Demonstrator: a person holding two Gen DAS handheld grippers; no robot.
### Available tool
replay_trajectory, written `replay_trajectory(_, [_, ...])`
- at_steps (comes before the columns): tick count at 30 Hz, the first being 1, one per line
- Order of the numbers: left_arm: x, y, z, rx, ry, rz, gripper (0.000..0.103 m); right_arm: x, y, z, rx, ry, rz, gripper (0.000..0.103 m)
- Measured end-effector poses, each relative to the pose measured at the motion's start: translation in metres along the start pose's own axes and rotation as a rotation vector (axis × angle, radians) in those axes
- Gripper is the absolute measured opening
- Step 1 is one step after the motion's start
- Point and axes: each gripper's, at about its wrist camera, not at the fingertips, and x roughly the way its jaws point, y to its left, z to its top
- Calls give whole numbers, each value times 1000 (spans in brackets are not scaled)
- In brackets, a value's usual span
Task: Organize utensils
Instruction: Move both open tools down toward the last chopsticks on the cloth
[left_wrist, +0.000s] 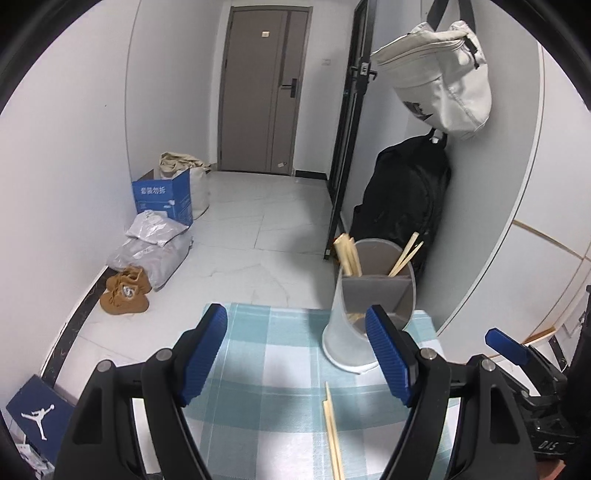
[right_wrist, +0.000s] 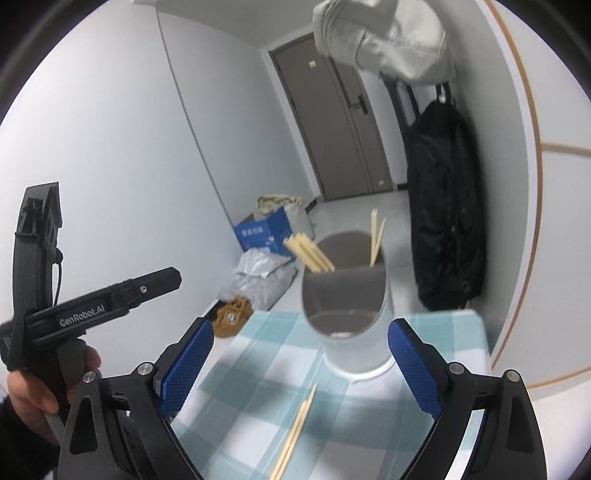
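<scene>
Chopsticks (right_wrist: 295, 432): light, stiff, slippery; pinch them mid-length, at 6 o'clock of the holder (right_wrist: 347, 325).
Left gripper (left_wrist: 295, 354): released.
Right gripper (right_wrist: 299, 365): released.

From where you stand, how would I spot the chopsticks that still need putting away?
Find the small table with the blue-and-white checked cloth. In front of the grey utensil holder on it, a loose pair of chopsticks lies flat on the cloth. All the other chopsticks stand upright inside the holder.

Black claws (left_wrist: 295, 354) w/ ribbed blue pads (right_wrist: 186, 365), silver screws, "GenRobot.AI" marking.
</scene>
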Motion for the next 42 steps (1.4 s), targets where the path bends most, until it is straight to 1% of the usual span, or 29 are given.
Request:
replay_trajectory(5, [16,14,-22,-4,20,31,73,15,4,-17,-9,74,-35,96])
replay_trajectory(8, [30,25,-33,-22,66,35,73,27,5,-26,-16,144,-38,96])
replay_trajectory(13, [38,38,-40,-48,77,57,73,49,6,-37,-20,246,-56,95])
replay_trajectory(16, [41,47,-42,-85,98,62,73,67,4,-44,-17,327,-61,93])
replay_trajectory(18, [45,53,-42,-115,124,48,73,82,5,-50,-37,395,-63,85])
replay_trajectory(21, [49,64,-42,-148,150,66,73,107,7,-61,-81,514,-87,51])
replay_trajectory(25, [52,81,-42,-207,171,77,73,139,5,-78,-106,633,-139,38])
replay_trajectory(26, [52,85,-41,-223,174,74,73,145,4,-82,-95,652,-137,32])
replay_trajectory(28, [52,90,-42,-241,180,80,73,156,1,-88,-73,689,-128,30])
replay_trajectory(31, [53,96,-44,-262,200,82,73,171,1,-96,-30,731,-144,27])
replay_trajectory(33, [55,100,-43,-282,206,79,73,174,7,-95,-54,717,-164,26])
replay_trajectory(35, [56,104,-43,-298,212,87,73,179,12,-97,-89,742,-185,24])
replay_trajectory(36, [56,105,-43,-306,214,88,73,180,15,-96,-101,737,-192,23])
replay_trajectory(42, [58,110,-43,-330,228,90,73,180,24,-96,-199,790,-247,23])
